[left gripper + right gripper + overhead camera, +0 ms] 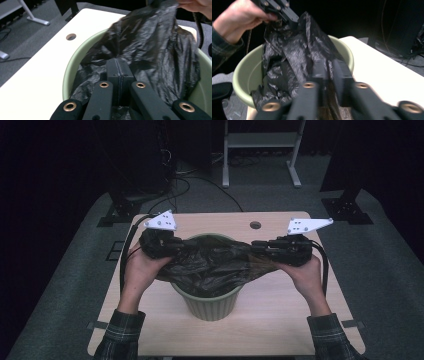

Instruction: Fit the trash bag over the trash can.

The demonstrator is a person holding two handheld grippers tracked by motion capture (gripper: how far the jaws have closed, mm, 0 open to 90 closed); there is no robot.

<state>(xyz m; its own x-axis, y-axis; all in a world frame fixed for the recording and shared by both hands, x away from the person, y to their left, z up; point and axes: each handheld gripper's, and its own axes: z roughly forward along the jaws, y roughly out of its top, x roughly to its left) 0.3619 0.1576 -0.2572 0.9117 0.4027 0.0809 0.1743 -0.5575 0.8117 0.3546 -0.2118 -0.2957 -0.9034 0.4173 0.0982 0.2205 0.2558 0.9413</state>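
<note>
My 2 grippers stretch black bag (pixel 212 262) over green bin (pixel 212 302) on counter (pixel 280 315). Left fingers (pixel 117 65) pinched on bag edge at bin's left rim; right fingers (pixel 329 72) narrow, clamping bag at right rim.

A pale wooden table (pixel 280 310) is standing on grey carpet (pixel 60 285), with a small round hole (pixel 255 225) showing near its far edge. Beyond it, a white metal frame (pixel 260 140) is sitting against the dark back of the room, and black cables (pixel 195 182) are trailing across the floor.
</note>
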